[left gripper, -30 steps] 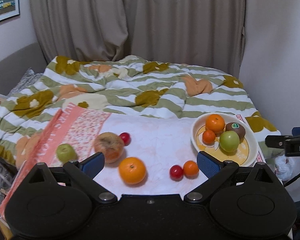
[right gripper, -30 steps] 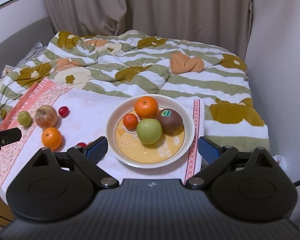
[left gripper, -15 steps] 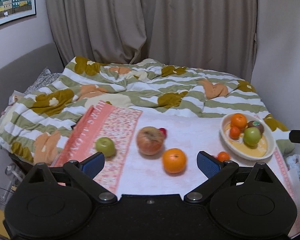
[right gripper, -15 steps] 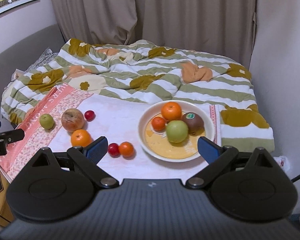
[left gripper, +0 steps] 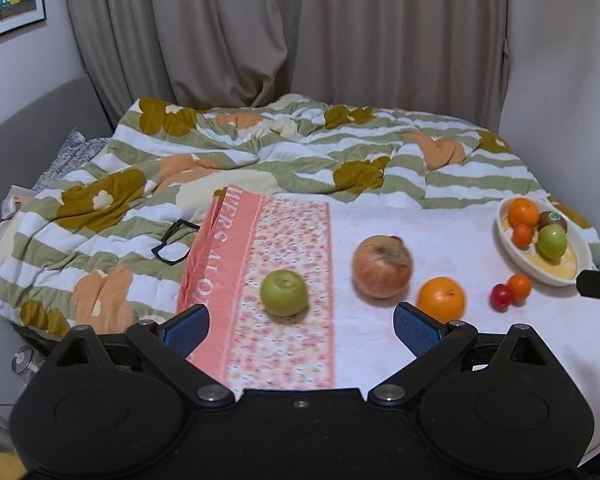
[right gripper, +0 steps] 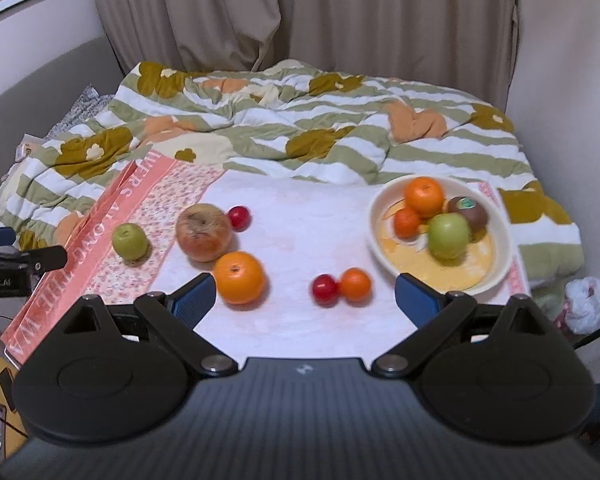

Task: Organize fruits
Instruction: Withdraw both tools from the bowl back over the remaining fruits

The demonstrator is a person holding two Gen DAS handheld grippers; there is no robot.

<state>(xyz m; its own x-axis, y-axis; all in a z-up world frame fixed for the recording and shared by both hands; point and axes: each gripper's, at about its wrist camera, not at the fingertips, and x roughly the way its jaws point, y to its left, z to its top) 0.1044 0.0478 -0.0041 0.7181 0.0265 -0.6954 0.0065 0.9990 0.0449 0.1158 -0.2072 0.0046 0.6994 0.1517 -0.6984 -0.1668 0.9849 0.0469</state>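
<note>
Loose fruit lies on a white cloth on the bed: a green apple (left gripper: 283, 293) (right gripper: 129, 241), a large brownish apple (left gripper: 382, 267) (right gripper: 203, 232), a big orange (left gripper: 441, 299) (right gripper: 239, 277), a small red fruit (right gripper: 325, 289) touching a small orange (right gripper: 354, 284), and another red fruit (right gripper: 239, 218). A cream bowl (right gripper: 496, 268) (left gripper: 580, 248) at the right holds an orange, a small orange, a green apple and a kiwi. My left gripper (left gripper: 300, 322) is open, just short of the green apple. My right gripper (right gripper: 303, 298) is open, near the small red and orange pair.
A pink patterned towel (left gripper: 260, 248) covers the cloth's left part. Black glasses (left gripper: 174, 242) lie on the striped flowered quilt (left gripper: 260, 152) behind. Curtains and walls close the back and right. A white bag (right gripper: 584, 304) hangs off the bed's right edge.
Both grippers have swung left across the bed. The left view now centres on the green apple; the right view shows the loose fruit instead of mainly the bowl. Both stay open.
</note>
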